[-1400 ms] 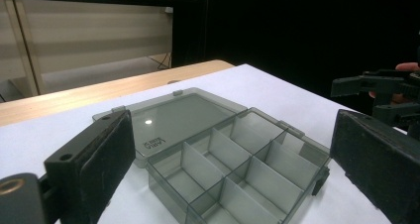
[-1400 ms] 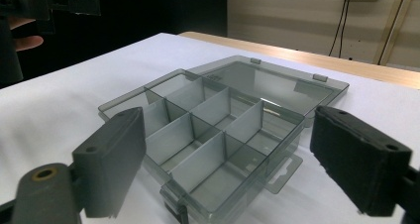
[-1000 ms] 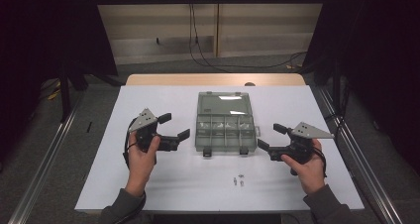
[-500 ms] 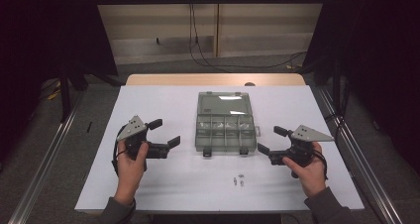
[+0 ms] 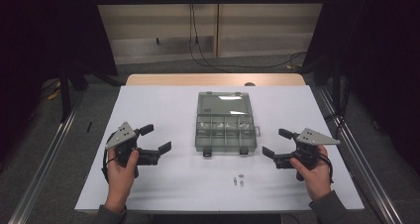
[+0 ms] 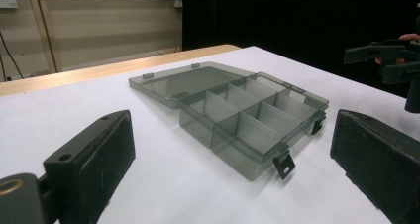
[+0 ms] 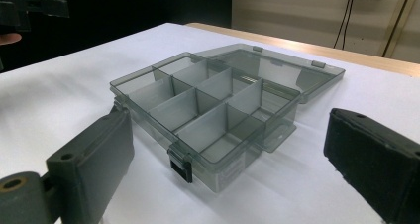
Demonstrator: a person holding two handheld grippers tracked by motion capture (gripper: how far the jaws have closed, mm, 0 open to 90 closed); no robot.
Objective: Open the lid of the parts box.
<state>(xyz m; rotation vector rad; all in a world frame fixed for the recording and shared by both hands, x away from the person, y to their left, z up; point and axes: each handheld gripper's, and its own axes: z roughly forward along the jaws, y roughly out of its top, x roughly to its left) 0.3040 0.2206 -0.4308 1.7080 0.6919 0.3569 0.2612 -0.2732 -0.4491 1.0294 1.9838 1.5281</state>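
A clear grey compartment box [image 5: 225, 134] lies open mid-table, its lid [image 5: 223, 103] folded flat behind it. All its compartments look empty, seen close in the left gripper view [image 6: 247, 120] and the right gripper view [image 7: 198, 105]. Two or three small screws [image 5: 238, 179] lie loose on the white table in front of the box. My left gripper [image 5: 156, 138] hovers well left of the box, open and empty. My right gripper [image 5: 275, 142] sits just right of the box's front corner; its jaws have just been opening and stand wide with nothing between them.
The white table top [image 5: 163, 100] ends at a wooden strip [image 5: 213, 79] along the far edge. Metal rails [image 5: 44, 154] run along the floor on both sides. Cables [image 5: 198, 40] hang down the back wall.
My left hand has drawn its gripper leftward, away from the box. The right hand has hardly shifted, and its jaws stand a touch wider.
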